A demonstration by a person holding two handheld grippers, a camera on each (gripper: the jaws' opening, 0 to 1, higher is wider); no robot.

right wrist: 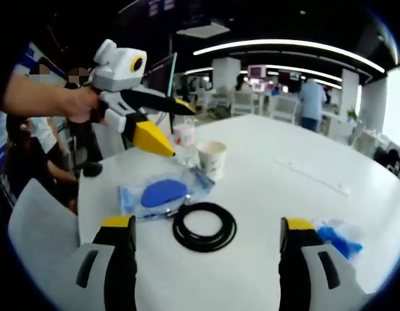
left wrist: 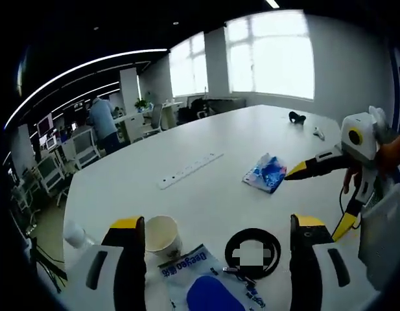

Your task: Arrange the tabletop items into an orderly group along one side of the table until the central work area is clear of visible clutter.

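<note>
While both grippers' jaws stand spread and empty, the left gripper (left wrist: 212, 259) hovers beside the paper cup (left wrist: 162, 234) — a careless sweep could topple it.

Colours across my white desk (left wrist: 206, 194)

Between my left claw (left wrist: 216, 243) tips, yellow over black, lies a black cable ring (left wrist: 253, 251); beside it, a clear packet (left wrist: 206, 282) with a blue oval and blue lettering, and a cream paper cup (left wrist: 162, 234). Ahead to the right, a blue-and-white patterned tissue pack (left wrist: 266, 173). My right claw (right wrist: 206, 243) is white-bodied with yellow tips too, and a white power strip (left wrist: 190, 170) sits further ahead.
</note>
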